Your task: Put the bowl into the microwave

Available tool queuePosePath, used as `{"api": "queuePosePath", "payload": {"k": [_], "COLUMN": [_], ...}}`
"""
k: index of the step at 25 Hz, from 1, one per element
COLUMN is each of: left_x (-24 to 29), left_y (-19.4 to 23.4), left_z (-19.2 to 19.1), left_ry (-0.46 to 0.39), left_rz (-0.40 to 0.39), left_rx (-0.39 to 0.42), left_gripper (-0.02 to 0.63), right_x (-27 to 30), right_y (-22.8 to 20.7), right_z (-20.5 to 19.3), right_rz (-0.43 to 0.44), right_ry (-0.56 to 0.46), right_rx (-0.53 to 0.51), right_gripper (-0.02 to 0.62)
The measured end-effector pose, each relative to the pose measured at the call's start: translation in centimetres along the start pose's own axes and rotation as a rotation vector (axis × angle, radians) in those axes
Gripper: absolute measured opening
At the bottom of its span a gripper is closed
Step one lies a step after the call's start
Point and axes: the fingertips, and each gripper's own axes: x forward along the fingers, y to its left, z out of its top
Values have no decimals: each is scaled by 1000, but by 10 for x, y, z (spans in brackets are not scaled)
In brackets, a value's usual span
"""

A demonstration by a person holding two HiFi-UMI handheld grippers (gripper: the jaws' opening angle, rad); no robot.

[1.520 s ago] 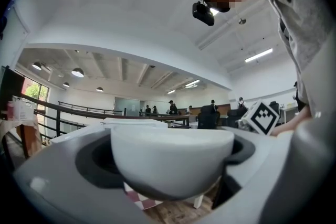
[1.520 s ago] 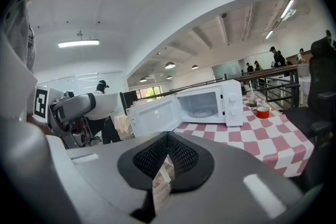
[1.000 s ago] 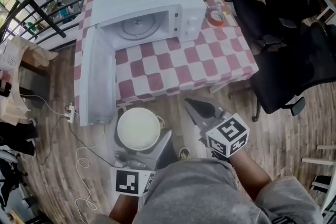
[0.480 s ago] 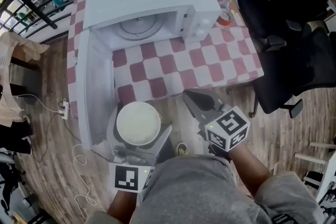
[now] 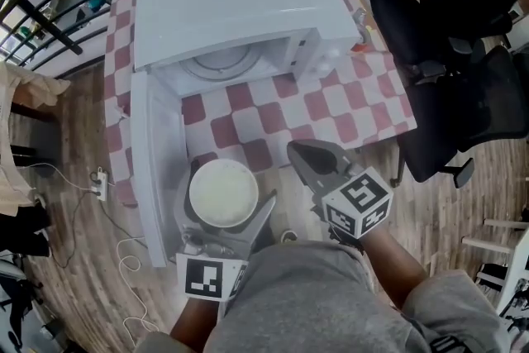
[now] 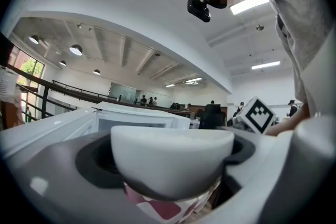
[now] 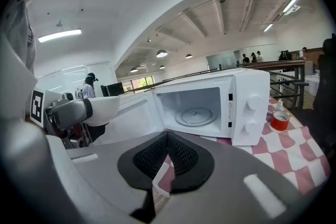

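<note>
While microwave [image 5: 240, 4] sits on checked table [image 5: 347, 107], door [image 5: 157, 169] swung open: left claw [image 5: 225, 215] clamped on white bowl [image 5: 221, 190], upright, just off table's near edge, beside door. Right claw [image 5: 299, 153] jaws together, nothing held, near bowl.

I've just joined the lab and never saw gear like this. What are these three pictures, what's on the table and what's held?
No robot here: a person holds a two-jaw gripper in each hand. One picture looks down from a camera on the person's head; the other two come from cameras riding on the grippers. The left gripper is shut on a white bowl. The right gripper has its jaws together, empty. On the checked table stands a white microwave, its door open.
</note>
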Motion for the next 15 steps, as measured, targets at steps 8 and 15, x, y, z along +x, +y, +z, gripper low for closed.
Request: {"api": "queuePosePath", "payload": {"k": [8, 15], "left_x": [16, 29], "left_y": [10, 18], "left_z": [1, 9], "left_ry": [9, -19], "left_rz": [-49, -55], "left_rx": [-60, -57], "left_gripper": [537, 538], "right_x": [19, 19], "right_y": [-4, -11], "right_z": [20, 34], "right_rz": [-44, -70], "right_ry": [-5, -22], "right_rx": [-2, -25], "right_gripper": [-5, -5]}}
